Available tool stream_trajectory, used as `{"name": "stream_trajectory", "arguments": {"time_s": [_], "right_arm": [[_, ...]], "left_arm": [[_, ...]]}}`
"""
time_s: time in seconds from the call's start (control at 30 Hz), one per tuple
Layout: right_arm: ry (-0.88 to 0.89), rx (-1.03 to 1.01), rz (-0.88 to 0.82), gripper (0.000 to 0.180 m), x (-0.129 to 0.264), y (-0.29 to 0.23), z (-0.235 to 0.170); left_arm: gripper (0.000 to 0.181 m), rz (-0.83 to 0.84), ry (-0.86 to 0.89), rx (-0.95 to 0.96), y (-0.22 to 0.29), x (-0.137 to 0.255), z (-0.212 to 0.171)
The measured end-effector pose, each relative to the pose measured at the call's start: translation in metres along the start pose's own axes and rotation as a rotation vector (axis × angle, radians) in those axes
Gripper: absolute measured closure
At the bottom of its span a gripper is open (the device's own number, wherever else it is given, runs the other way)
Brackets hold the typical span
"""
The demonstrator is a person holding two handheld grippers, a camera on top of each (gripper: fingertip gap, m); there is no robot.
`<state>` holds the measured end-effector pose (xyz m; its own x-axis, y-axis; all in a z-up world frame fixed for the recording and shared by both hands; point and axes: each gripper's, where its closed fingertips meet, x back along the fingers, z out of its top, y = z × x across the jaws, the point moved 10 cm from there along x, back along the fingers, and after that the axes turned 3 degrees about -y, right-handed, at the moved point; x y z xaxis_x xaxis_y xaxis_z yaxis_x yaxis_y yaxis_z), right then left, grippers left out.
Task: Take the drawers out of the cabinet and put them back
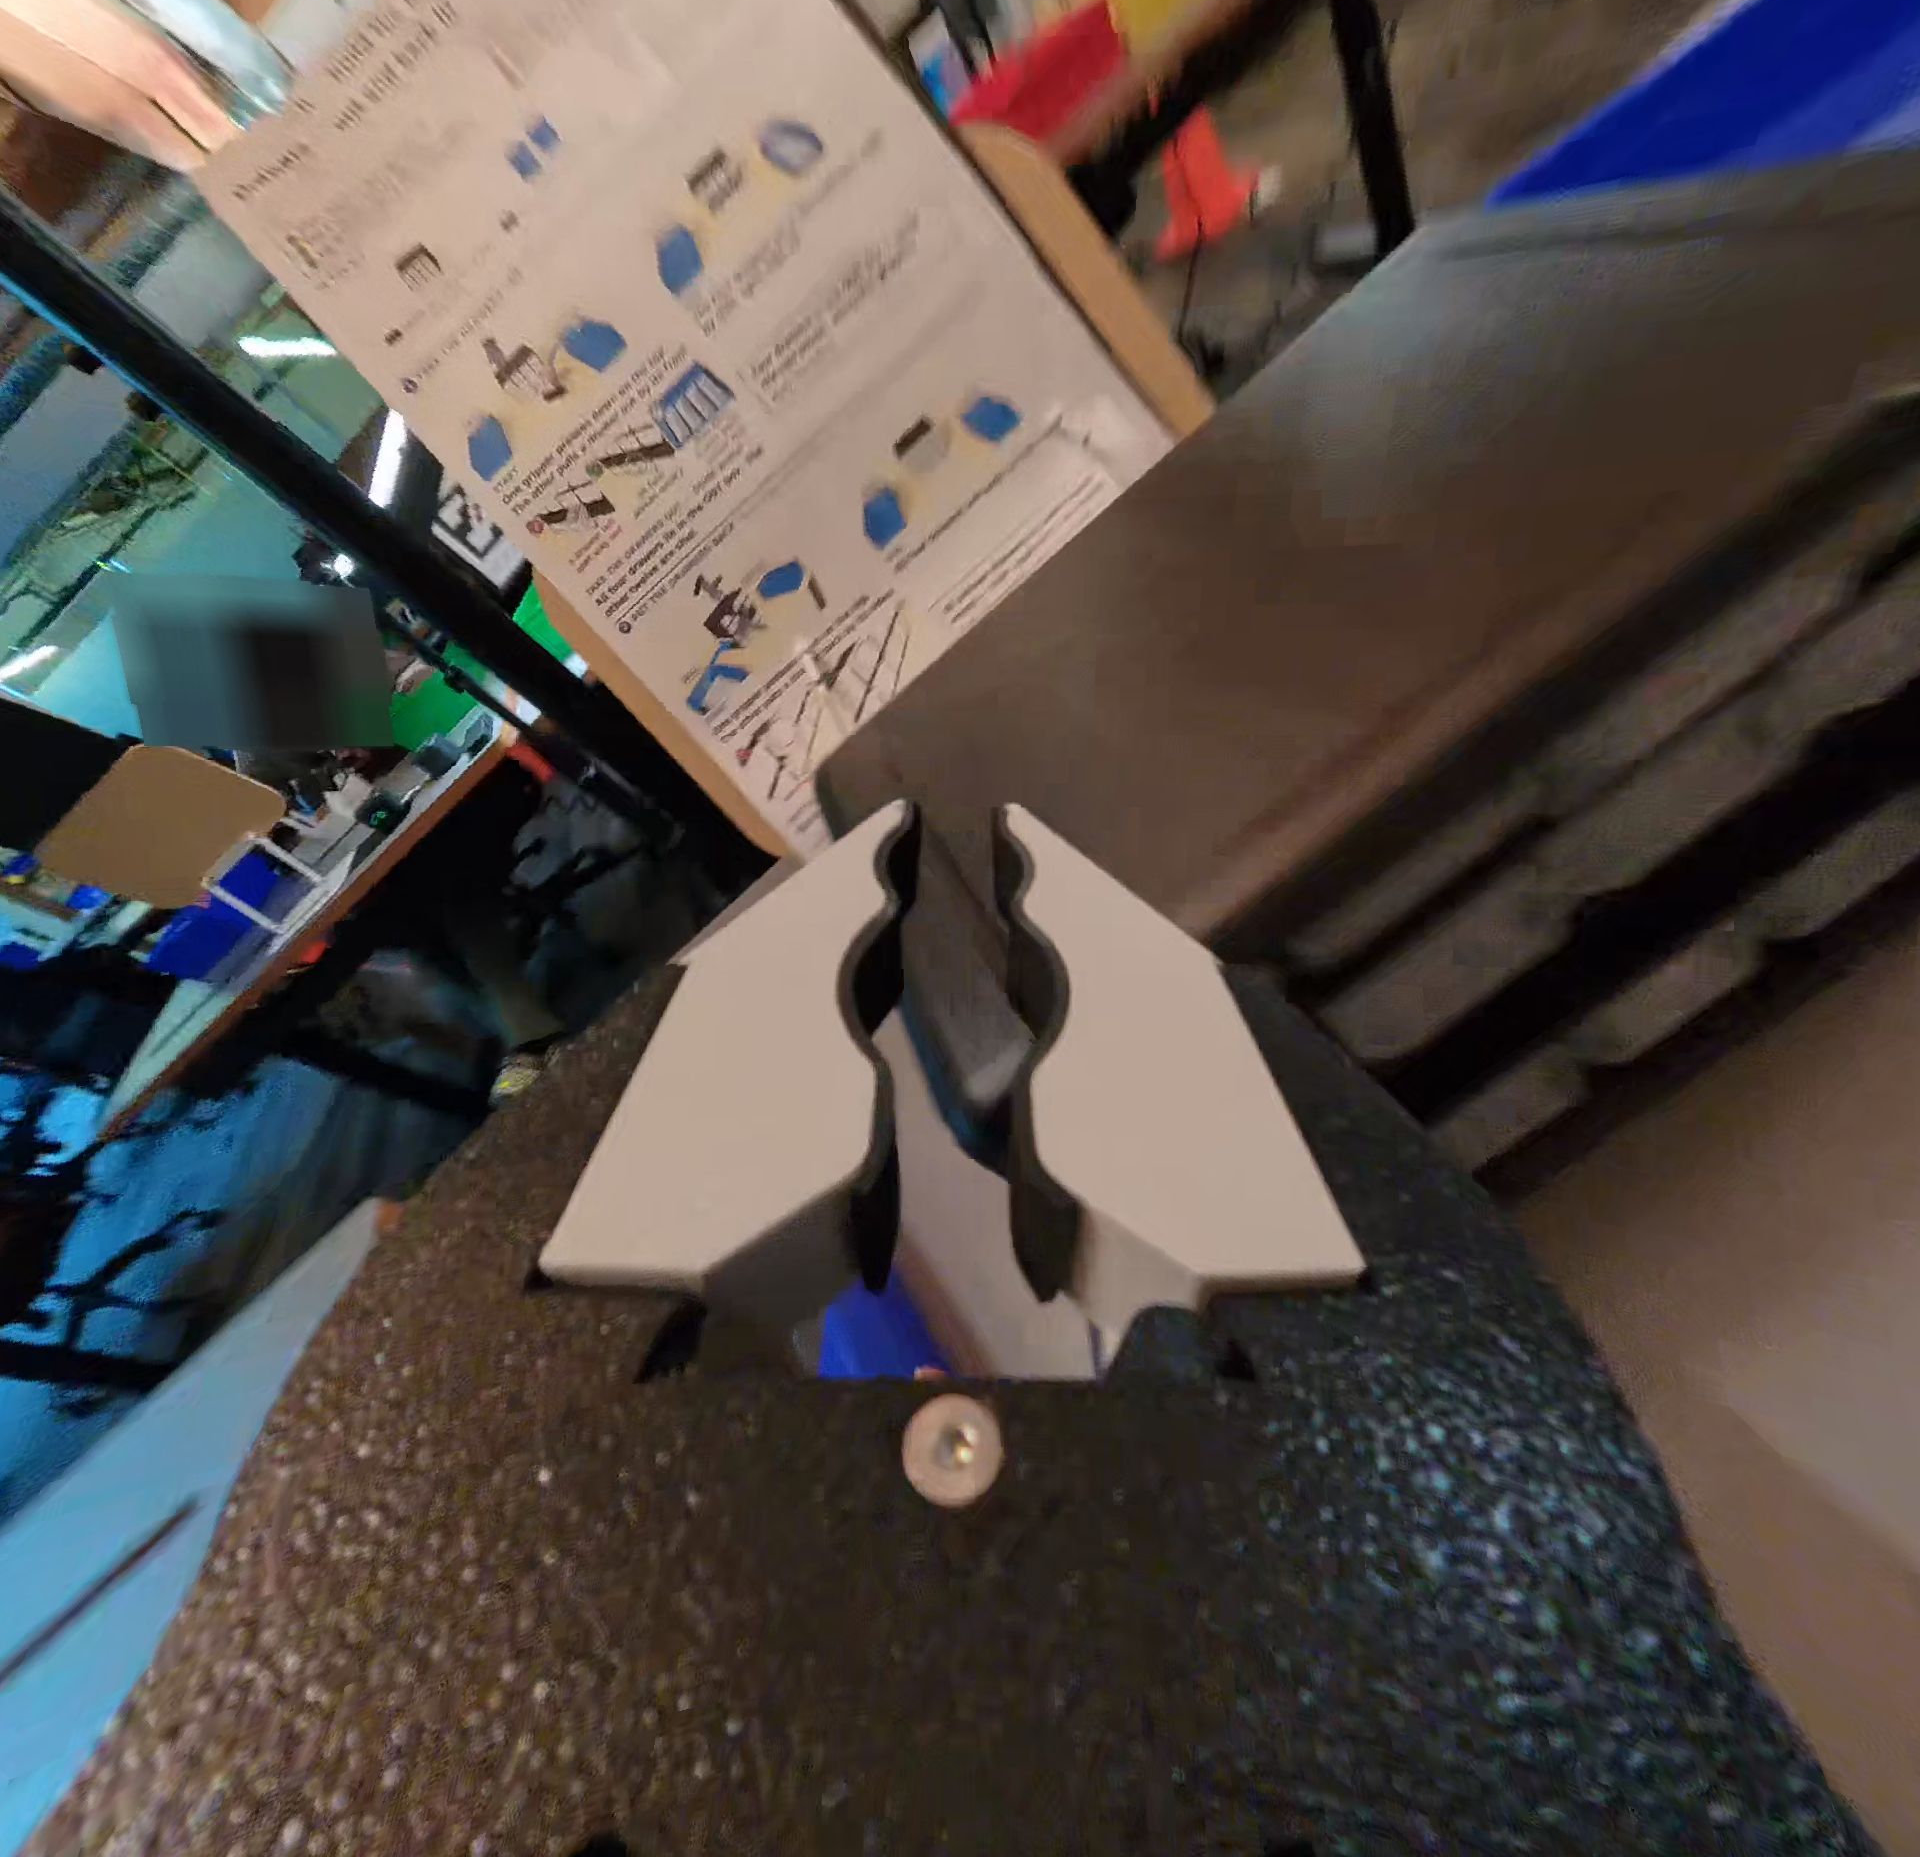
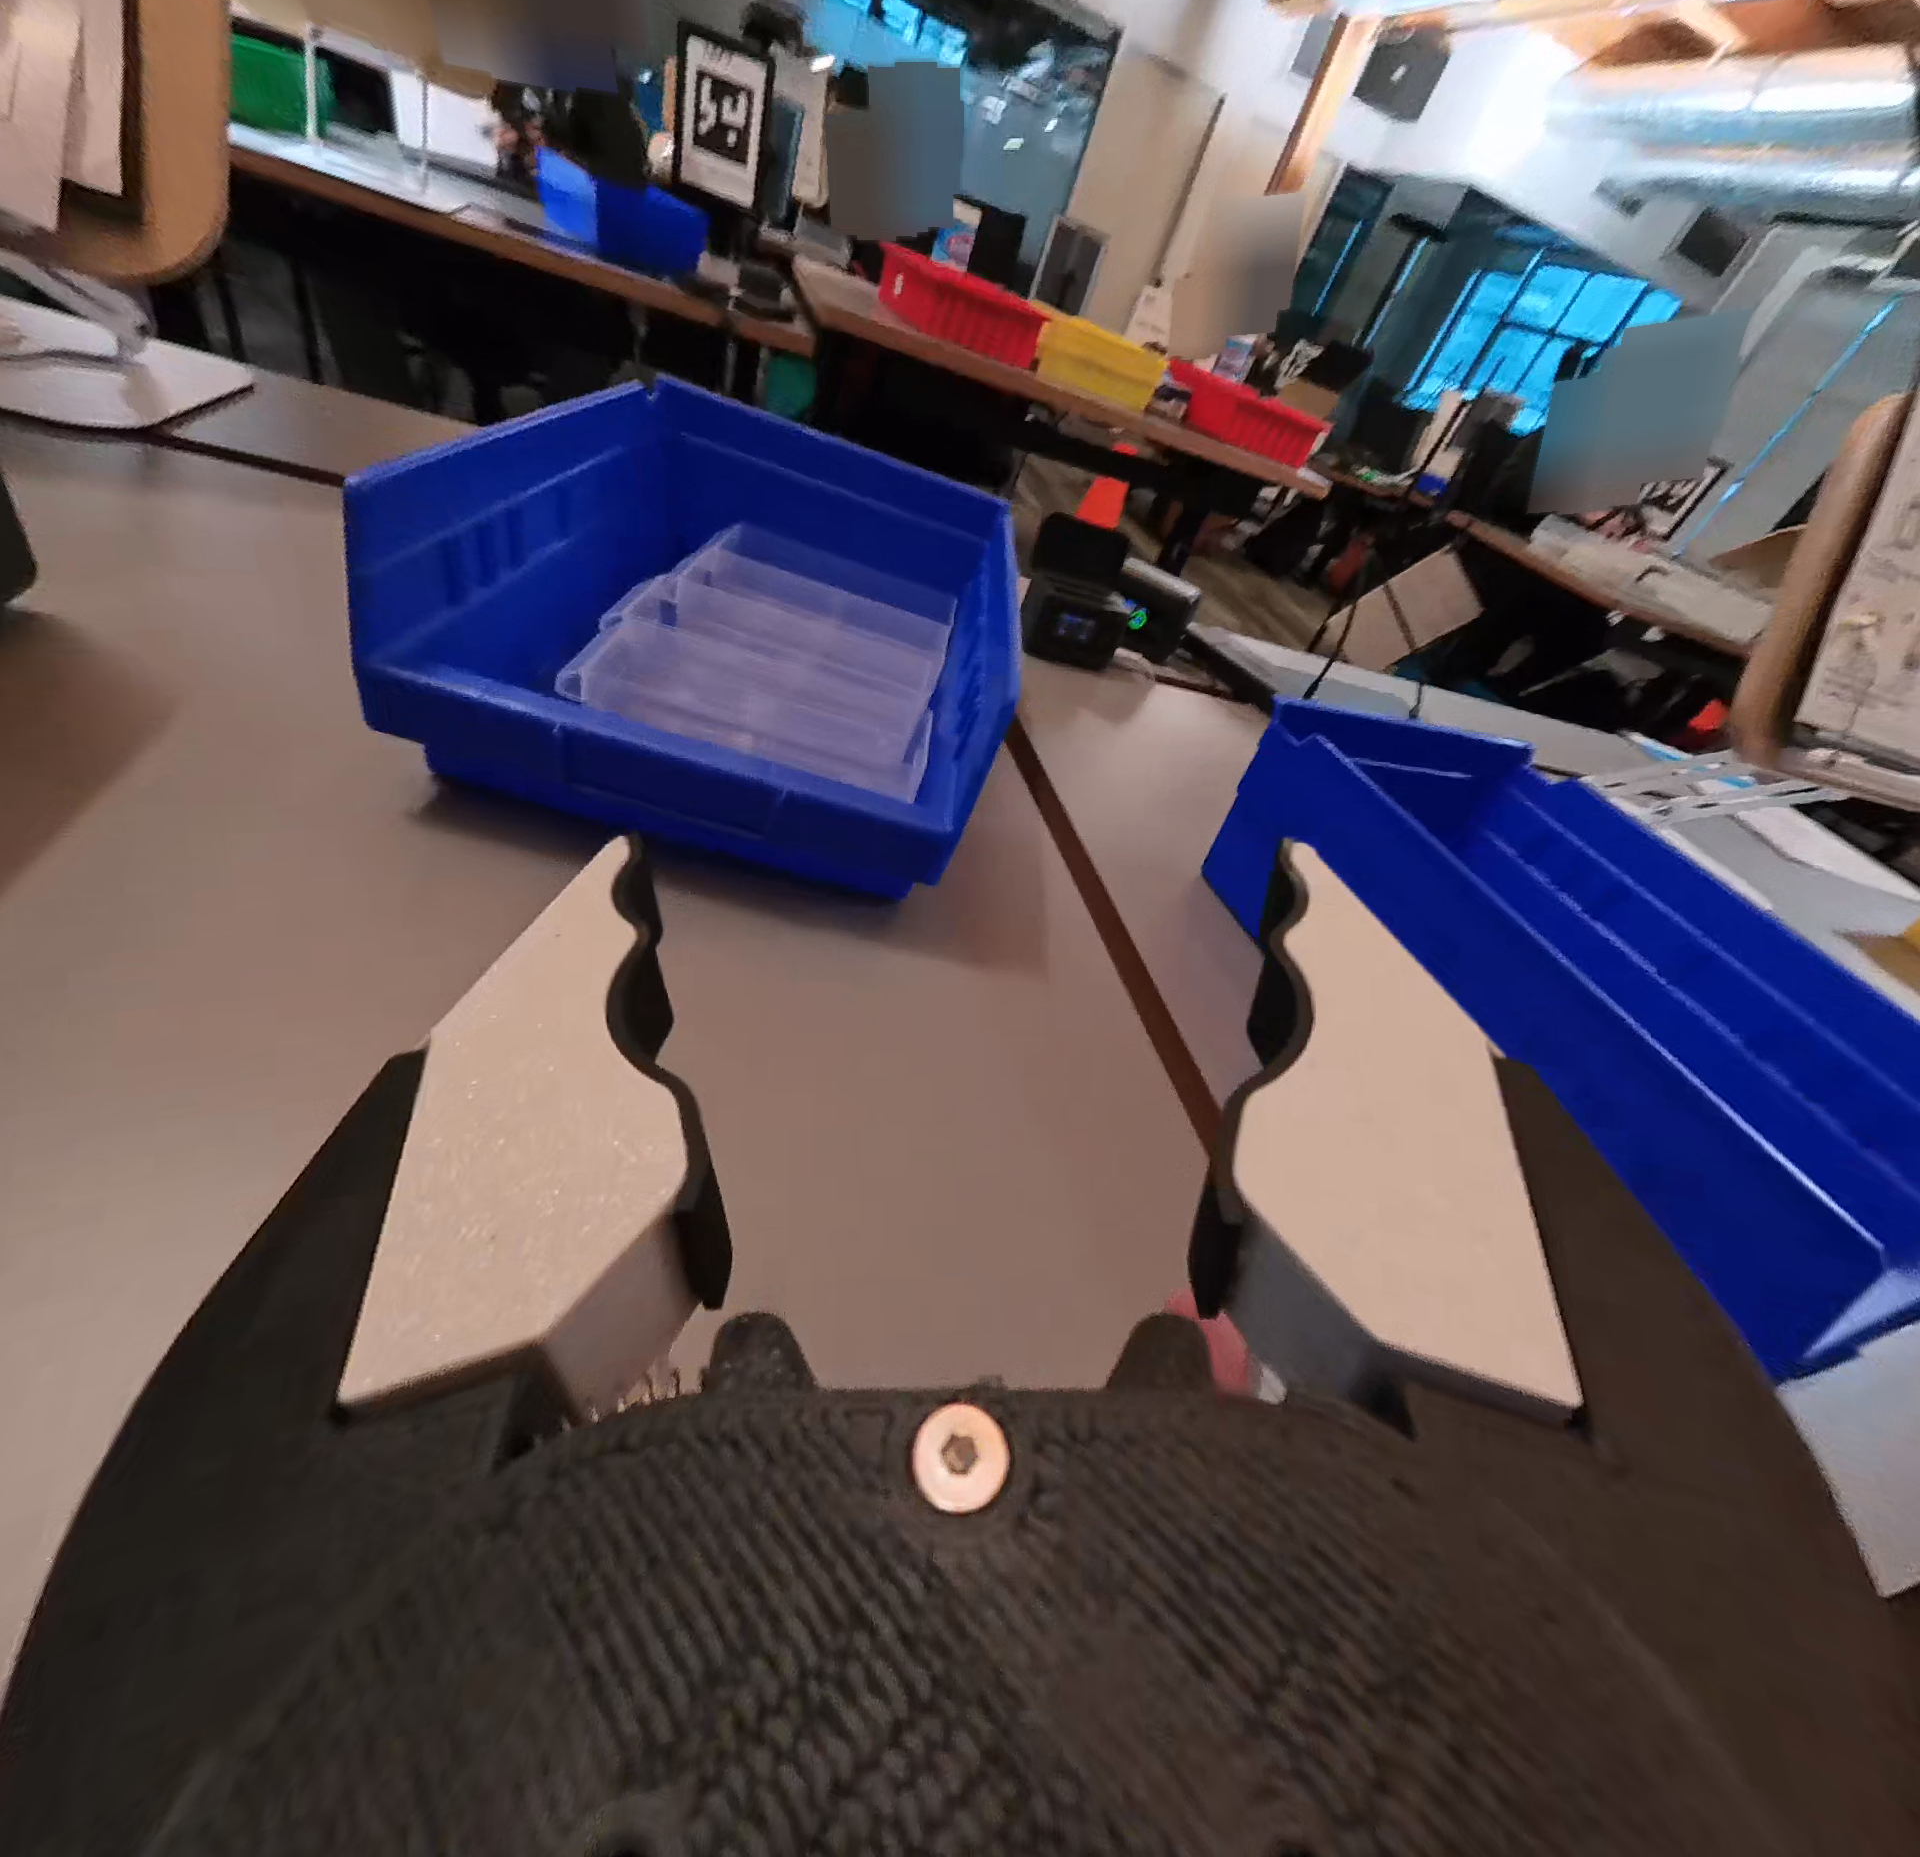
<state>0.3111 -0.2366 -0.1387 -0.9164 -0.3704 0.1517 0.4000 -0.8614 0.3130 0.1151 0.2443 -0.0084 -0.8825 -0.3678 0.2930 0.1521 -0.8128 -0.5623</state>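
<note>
In the left wrist view my left gripper (image 1: pixel 958 820) is shut on the near edge of the black cabinet (image 1: pixel 1351 581), with a dark panel edge (image 1: pixel 956 976) pinched between the grey fingers. Dark stacked drawer slots (image 1: pixel 1662 872) show on the cabinet's right side; the view is tilted and blurred. In the right wrist view my right gripper (image 2: pixel 958 857) is open and empty, low over the grey table (image 2: pixel 883 1080). Ahead of it a blue bin (image 2: pixel 499 560) holds several clear plastic drawers (image 2: pixel 779 654).
A second blue bin (image 2: pixel 1662 997) lies to the right of the right gripper, close to its right finger. A black device (image 2: pixel 1091 602) and an orange cone (image 2: pixel 1103 498) stand behind the bins. A printed instruction sheet (image 1: pixel 675 353) stands behind the cabinet.
</note>
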Motion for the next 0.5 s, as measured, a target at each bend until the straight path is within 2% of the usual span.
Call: {"name": "stream_trajectory", "arguments": {"time_s": [0.1,0.23,0.4,0.5], "right_arm": [[-0.007,0.022,0.060,0.064,0.000,-0.007,0.005],[0.017,0.023,0.097,0.064,0.004,-0.014,0.014],[0.057,-0.010,0.183,0.065,0.007,-0.028,0.026],[0.055,-0.021,0.211,0.065,0.004,-0.036,0.029]], "left_arm": [[0.164,0.141,0.103,0.127,0.032,0.034,-0.036],[0.154,0.416,-0.023,0.250,0.031,0.057,-0.120],[0.133,0.659,-0.091,0.394,-0.048,0.084,-0.208],[0.104,0.599,-0.191,0.501,-0.101,0.078,-0.246]]}}
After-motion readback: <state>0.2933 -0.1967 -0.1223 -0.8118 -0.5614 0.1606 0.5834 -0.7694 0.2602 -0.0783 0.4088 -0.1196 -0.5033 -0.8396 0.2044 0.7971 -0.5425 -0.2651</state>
